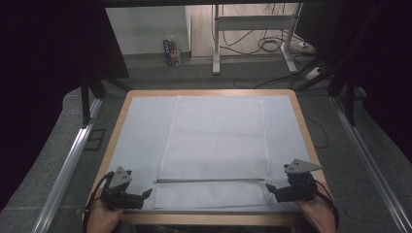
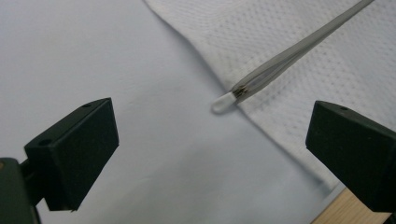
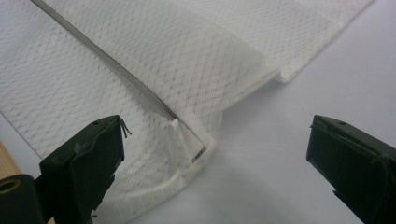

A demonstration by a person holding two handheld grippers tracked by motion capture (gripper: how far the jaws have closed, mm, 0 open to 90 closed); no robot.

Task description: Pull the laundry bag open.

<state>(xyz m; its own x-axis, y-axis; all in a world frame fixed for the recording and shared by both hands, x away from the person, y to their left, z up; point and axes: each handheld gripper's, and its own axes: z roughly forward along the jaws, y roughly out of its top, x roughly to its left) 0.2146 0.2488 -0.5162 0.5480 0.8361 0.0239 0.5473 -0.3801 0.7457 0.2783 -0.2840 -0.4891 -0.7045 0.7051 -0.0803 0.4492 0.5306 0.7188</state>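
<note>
Black jaws of the left gripper [image 2: 210,149] stand wide at the bottom of the left gripper view, with nothing between them. Just above them, at centre frame, lies the end of a grey zipper [image 2: 280,58], running to the upper right across a white mesh bag [image 2: 299,28]. From above, the bag lies flat in the middle of a pale sheet [image 1: 141,131] covering the wooden table [image 1: 301,114]. At lower right, the right gripper [image 1: 272,190] is also wide open, just beside the bag's corner.

Mesh bag [image 1: 214,145] flat on sheet [image 1: 141,131] covering bench [image 1: 303,121]; zipper [image 1: 211,181] across near end; left gripper [image 1: 145,194], right gripper [image 1: 271,188] flanking zipper ends.
</note>
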